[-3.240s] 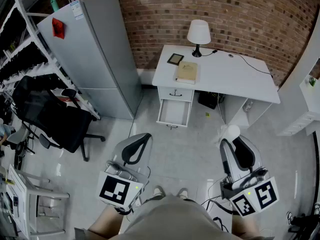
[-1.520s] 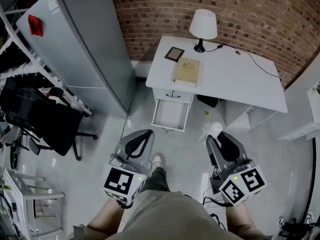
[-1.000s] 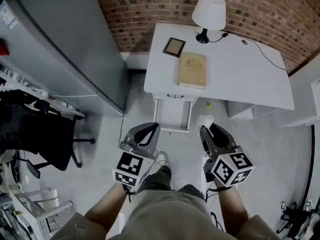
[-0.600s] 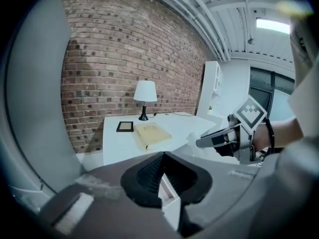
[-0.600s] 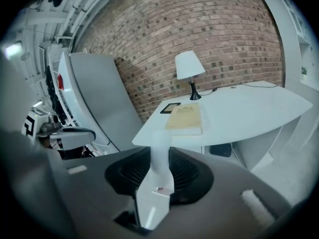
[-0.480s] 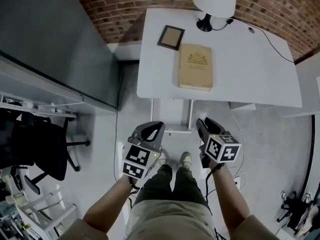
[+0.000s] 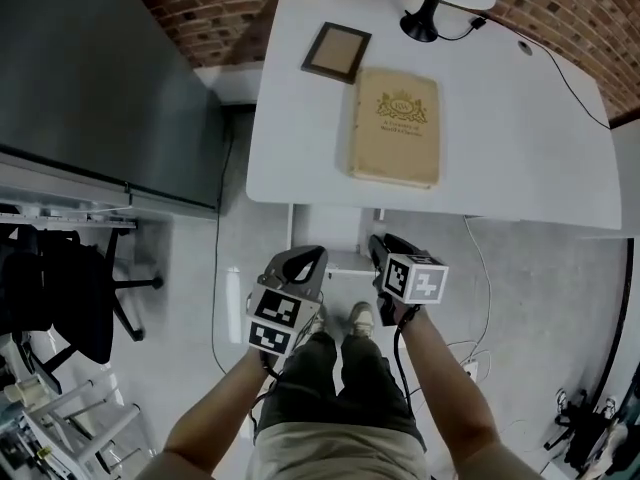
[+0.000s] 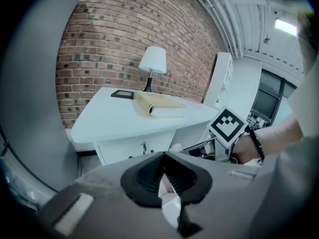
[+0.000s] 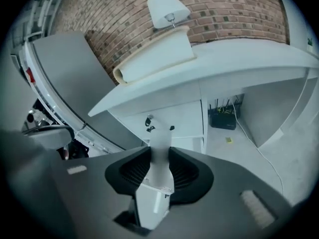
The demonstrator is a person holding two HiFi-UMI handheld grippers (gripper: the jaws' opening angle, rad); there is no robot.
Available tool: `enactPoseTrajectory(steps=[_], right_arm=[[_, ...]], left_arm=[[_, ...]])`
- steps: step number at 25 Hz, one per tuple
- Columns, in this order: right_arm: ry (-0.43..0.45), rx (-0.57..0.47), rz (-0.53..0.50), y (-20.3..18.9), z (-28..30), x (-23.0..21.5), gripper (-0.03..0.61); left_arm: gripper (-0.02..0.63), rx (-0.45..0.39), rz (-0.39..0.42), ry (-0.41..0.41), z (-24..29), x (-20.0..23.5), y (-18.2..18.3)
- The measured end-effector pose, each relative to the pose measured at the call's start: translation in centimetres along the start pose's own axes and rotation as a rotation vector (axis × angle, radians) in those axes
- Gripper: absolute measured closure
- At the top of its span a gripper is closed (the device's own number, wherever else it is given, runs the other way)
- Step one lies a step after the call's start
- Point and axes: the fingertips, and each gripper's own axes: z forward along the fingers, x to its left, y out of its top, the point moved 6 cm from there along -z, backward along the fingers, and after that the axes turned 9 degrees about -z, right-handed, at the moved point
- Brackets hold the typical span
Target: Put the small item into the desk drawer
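Moved: person has stepped closer to the desk (image 7: 500, 148), open drawer (image 7: 340, 236) now just ahead.
Right gripper (image 9: 158, 164): pinching small white item (image 9: 159, 144).
Left gripper (image 8: 163, 156): jaws pressed together.

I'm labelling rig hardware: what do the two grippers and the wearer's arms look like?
The left gripper and right gripper are grey with black ribbed pads, each carrying a white cube of black square markers. A dark wristband circles the right wrist.

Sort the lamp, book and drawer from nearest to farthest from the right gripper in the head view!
1. Drawer, just left of the right gripper, under the desk edge.
2. Book, lying mid-desk.
3. Lamp, at the desk's back edge.
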Motion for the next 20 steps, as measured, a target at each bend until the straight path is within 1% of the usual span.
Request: enactPoseTrajectory(steps=[3, 7, 9, 12, 18, 20], right_arm=[[0.007, 0.049, -0.020, -1.8, 2.9, -1.2, 0.456], [-0.002, 0.090, -0.037, -3.9, 6.5, -3.0, 0.454], [-0.022, 0.095, -0.023, -5.0, 8.1, -4.1, 0.454], [-0.040, 0.107, 0.004, -6.7, 10.5, -5.2, 0.454], [-0.060, 0.154, -0.012, -10.2, 15.8, -6.9, 0.453], [-0.071, 0.164, -0.003, -11.3, 17.5, -7.7, 0.453]], left_arm=[[0.611, 0.028, -0.019, 0.025, 2.7, 1.4, -2.4], [0.611, 0.060, -0.024, 0.033, 6.0, 2.8, -5.1], [0.611, 0.055, -0.020, 0.046, 7.5, 3.7, -6.4], [0.611, 0.064, -0.042, 0.065, 9.4, 5.2, -8.4], [0.611, 0.096, -0.062, 0.075, 13.3, 7.6, -12.0], [0.611, 0.107, -0.063, 0.072, 14.6, 8.2, -13.1]])
